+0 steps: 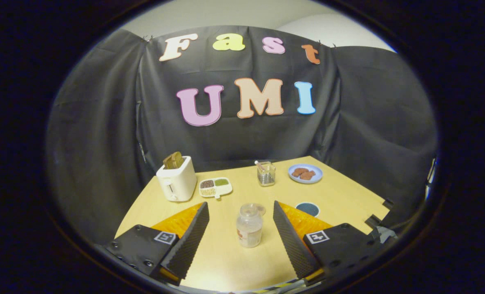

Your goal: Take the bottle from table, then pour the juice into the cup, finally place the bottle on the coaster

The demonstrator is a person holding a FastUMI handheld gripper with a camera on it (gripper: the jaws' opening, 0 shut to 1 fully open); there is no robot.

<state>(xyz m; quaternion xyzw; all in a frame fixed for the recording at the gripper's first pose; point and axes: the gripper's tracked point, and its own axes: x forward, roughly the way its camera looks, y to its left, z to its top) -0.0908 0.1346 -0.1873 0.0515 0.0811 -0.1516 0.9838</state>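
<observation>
A small clear bottle with pale contents and a wide top stands upright on the wooden table. It sits between my two fingers, close to their tips. My gripper is open, and both fingers stand apart from the bottle with a gap on each side. A clear glass cup with a stick in it stands farther back, beyond the bottle. A dark round coaster lies flat on the table just right of the right finger's tip.
A white toaster with bread in it stands at the back left. Next to it lies a white divided dish of grains. A blue plate with brown pieces sits at the back right. Black cloth walls close the table's far sides.
</observation>
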